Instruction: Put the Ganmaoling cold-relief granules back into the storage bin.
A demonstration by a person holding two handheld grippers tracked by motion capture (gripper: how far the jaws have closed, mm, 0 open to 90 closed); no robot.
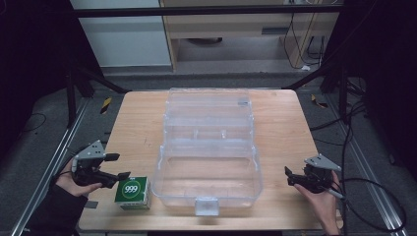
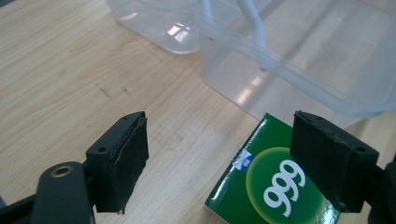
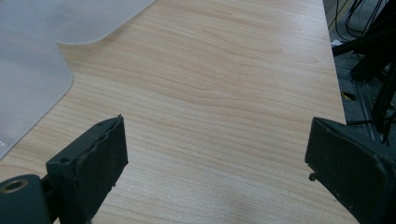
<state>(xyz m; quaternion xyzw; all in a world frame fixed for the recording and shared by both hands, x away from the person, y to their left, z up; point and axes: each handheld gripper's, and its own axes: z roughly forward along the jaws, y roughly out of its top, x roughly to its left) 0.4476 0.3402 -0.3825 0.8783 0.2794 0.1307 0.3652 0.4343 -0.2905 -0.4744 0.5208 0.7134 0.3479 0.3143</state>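
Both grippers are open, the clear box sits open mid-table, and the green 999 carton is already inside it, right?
Not quite. The green 999 carton lies on the table outside the clear box, by the left gripper, as the high view shows. Both grippers, including the right gripper, are open, and the box is open.

The small box [image 1: 133, 192] is dark green with a lighter green circle bearing white "999", its side white; the storage case [image 1: 206, 162] is clear plastic, the table [image 1: 137, 128] pale wood grain, both grippers' jaws black, top plates apparently grey
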